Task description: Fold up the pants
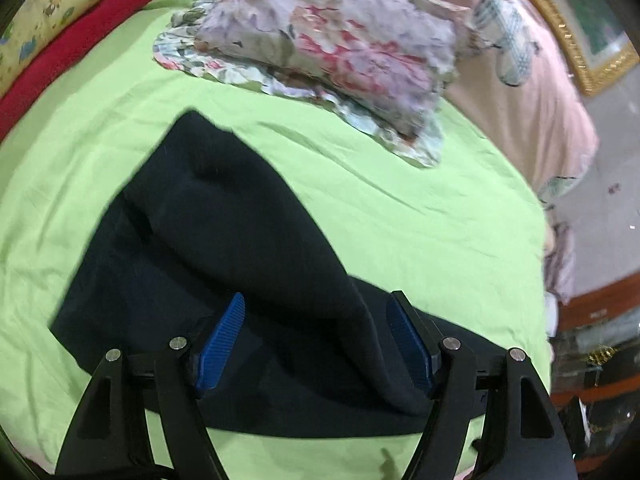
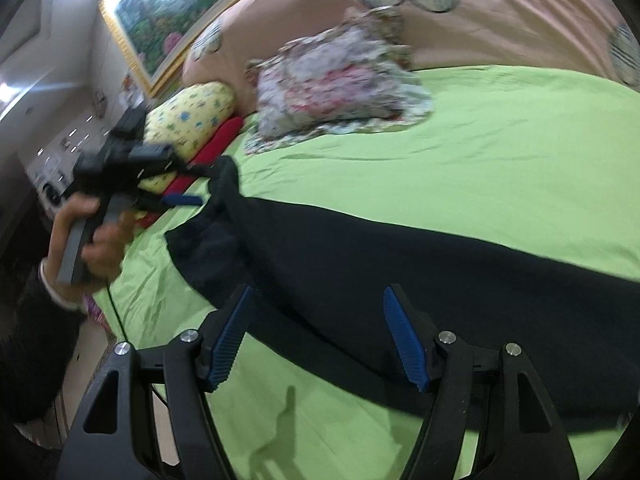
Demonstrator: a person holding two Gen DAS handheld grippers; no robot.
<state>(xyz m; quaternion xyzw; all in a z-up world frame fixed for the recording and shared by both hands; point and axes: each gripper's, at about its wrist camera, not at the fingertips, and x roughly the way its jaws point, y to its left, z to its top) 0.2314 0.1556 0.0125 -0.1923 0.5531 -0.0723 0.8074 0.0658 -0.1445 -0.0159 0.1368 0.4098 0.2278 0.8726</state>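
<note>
Blue pads: ribbed blue pads point(image 1: 222, 344) line the black fingers of both tongs.
Left tongs point(image 1: 318, 312): at the bottom centre of the left view, jaws spread wide; a raised ridge of dark cloth runs between the pads, and whether the right pad touches it cannot be told.
Left tongs from the side: in the right view they sit at middle left, motion-blurred, with a blue pad beside a lifted bunch of the pants; a grip there cannot be told.
Left hand point(image 2: 90, 240): wraps the grey handle at the left edge of the right view.
Right tongs point(image 2: 318, 304): bottom centre of the right view, released, jaws wide apart over the dark cloth, clamping nothing.
Pants point(image 1: 224, 240): dark navy, lying across the middle of both views on the sheet, one part humped up.
Sheet point(image 1: 420, 220): lime green, wrinkled, covering the bed.
Floral bundle point(image 1: 332, 44): upper centre, on the sheet, well apart from the pants.
Red pillow point(image 1: 76, 48): upper left, beside a yellow printed pillow point(image 1: 60, 4).
Pink blanket point(image 2: 500, 20): top right of the right view.
Framed picture point(image 2: 160, 12): upper left, gold frame.
</note>
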